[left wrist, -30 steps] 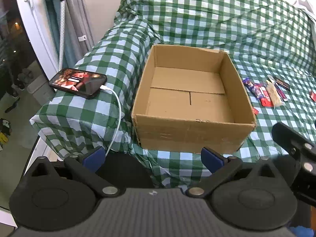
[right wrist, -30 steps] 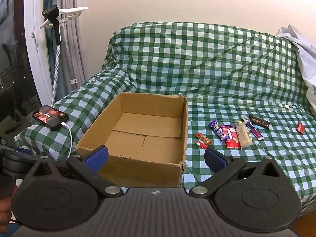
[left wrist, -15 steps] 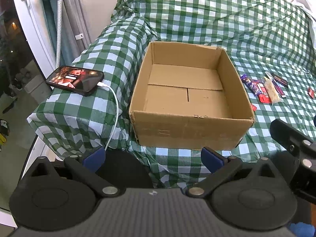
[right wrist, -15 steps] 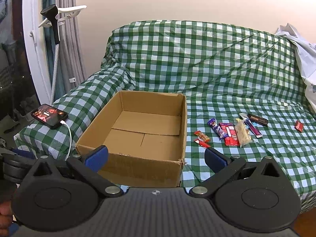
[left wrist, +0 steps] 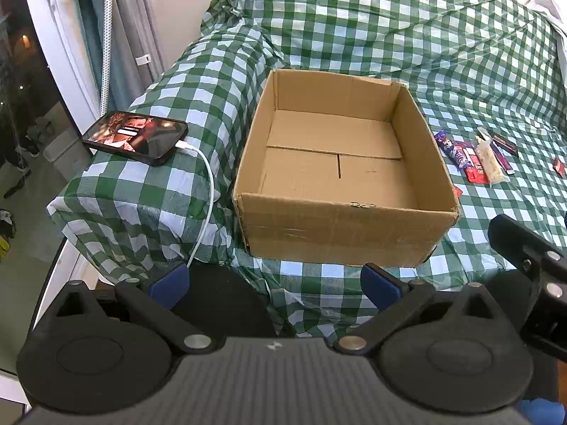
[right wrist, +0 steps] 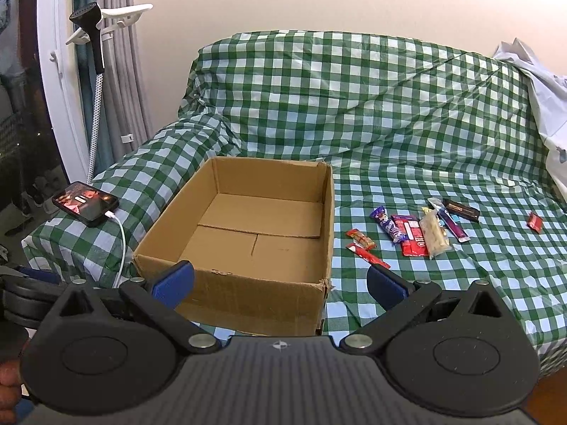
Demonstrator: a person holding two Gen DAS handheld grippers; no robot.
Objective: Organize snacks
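An empty brown cardboard box point(left wrist: 345, 237) point(right wrist: 248, 283) sits on a sofa covered in green checked cloth. Several snack packets lie to its right: a purple bar point(right wrist: 388, 225), a red packet point(right wrist: 413, 239), a pale cracker pack point(right wrist: 435, 235), a dark bar point(right wrist: 460, 209), small red sticks point(right wrist: 368, 255) and a lone red packet point(right wrist: 534, 220). They also show in the left wrist view point(left wrist: 473, 157). My left gripper point(left wrist: 274, 281) is open and empty in front of the box. My right gripper point(right wrist: 280, 283) is open and empty, just before the box's near wall.
A phone point(left wrist: 136, 137) with a lit screen lies on the sofa arm, on a white charging cable point(left wrist: 207, 191). A window, curtains and a black handheld head on a white holder point(right wrist: 92, 21) stand at left. White cloth point(right wrist: 545, 106) drapes the sofa's right end.
Both grippers have moved slightly forward and lower toward the sofa; the box looks a little closer. Both stay open and empty.
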